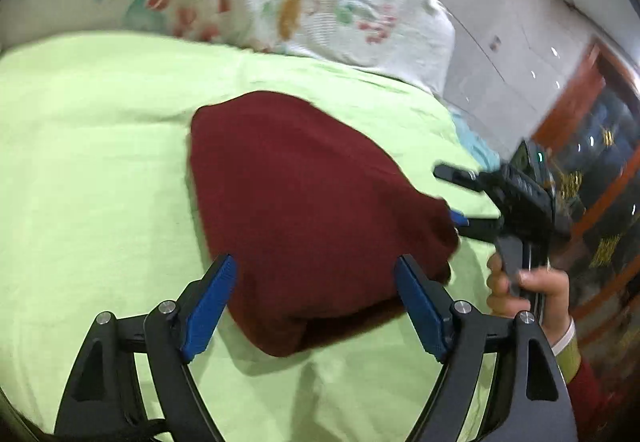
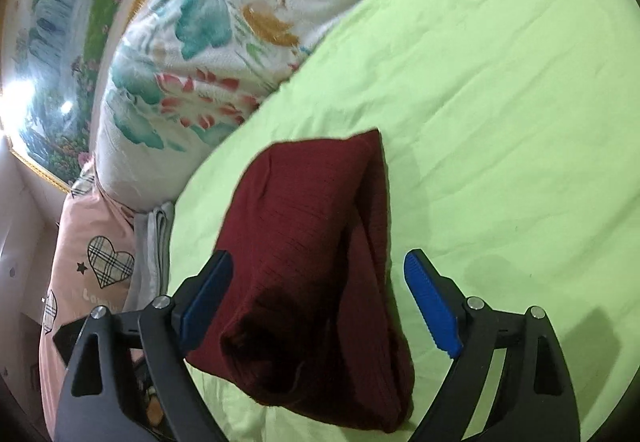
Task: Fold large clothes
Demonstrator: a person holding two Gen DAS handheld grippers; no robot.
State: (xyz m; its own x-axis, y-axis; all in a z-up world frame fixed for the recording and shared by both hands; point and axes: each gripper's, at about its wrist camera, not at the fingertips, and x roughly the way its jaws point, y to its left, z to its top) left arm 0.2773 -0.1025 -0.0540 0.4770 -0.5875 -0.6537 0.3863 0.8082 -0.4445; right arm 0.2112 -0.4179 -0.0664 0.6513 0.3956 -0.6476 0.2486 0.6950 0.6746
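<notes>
A folded maroon sweater (image 1: 304, 201) lies on the lime bedsheet (image 1: 100, 161). The left gripper (image 1: 316, 306) gapes wide at six o'clock; the right gripper (image 2: 320, 302), at three o'clock, gapes empty too.

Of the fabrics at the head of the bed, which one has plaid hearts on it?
The pink pillow, tucked beside the white floral quilt; the quilt shows teal leaves and red flowers instead.

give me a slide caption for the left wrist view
Open left gripper above a folded maroon garment on a green sheet, right gripper alongside.
</notes>
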